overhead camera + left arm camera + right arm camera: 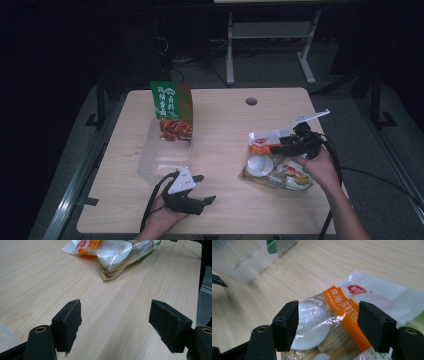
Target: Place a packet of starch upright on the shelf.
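Right gripper hovers, jaws apart, over the noodle packet

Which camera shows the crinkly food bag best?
The high view: the whole food bag lies on the table, under the right gripper. The left gripper view catches its near end; the right gripper view a close patch.

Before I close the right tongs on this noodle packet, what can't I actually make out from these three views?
- Noodle packet: near end cut off by the bottom edge in the right gripper view; whether the pads touch it is unclear.
- Clear plastic bin: its inside, behind the green packet, is too dim in the high view.
- Green packet's small print: too small.
- Left tongs: open over bare table.
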Motion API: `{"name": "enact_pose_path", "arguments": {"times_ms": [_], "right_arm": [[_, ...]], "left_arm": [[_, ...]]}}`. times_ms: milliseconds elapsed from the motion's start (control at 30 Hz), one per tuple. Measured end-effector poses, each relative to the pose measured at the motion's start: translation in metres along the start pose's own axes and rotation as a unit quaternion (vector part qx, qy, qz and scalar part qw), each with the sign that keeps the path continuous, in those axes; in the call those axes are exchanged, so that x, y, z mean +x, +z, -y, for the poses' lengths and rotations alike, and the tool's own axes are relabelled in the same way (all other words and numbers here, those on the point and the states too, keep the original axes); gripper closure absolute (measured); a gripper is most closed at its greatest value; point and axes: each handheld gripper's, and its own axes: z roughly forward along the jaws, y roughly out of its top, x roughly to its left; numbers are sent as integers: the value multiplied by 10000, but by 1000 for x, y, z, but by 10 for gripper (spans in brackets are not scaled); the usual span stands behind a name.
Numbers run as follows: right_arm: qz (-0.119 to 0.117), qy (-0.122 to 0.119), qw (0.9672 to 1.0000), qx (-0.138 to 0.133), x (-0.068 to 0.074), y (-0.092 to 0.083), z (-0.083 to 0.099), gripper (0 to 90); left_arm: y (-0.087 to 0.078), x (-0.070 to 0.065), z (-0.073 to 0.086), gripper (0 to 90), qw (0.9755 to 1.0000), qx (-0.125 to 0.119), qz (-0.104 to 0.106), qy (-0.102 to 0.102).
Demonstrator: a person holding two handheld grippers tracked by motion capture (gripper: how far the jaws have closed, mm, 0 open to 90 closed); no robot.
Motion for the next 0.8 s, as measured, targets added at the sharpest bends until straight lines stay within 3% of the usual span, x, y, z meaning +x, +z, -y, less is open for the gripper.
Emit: {"name": "enact_pose_path", "arguments": {"times_ms": [467,633,800], "right_arm": [[213,247,9994,126,-23,-5,27,328],[155,368,9991,167,-27,0,30,336],[75,364,9990,234,-29,9,28,411]], "left_arm": [[2,1,1,258,10000,-4,-9,-25],[3,0,1,258,10000,14,0,-27],[4,0,1,259,10000,34,15,-19]]}}
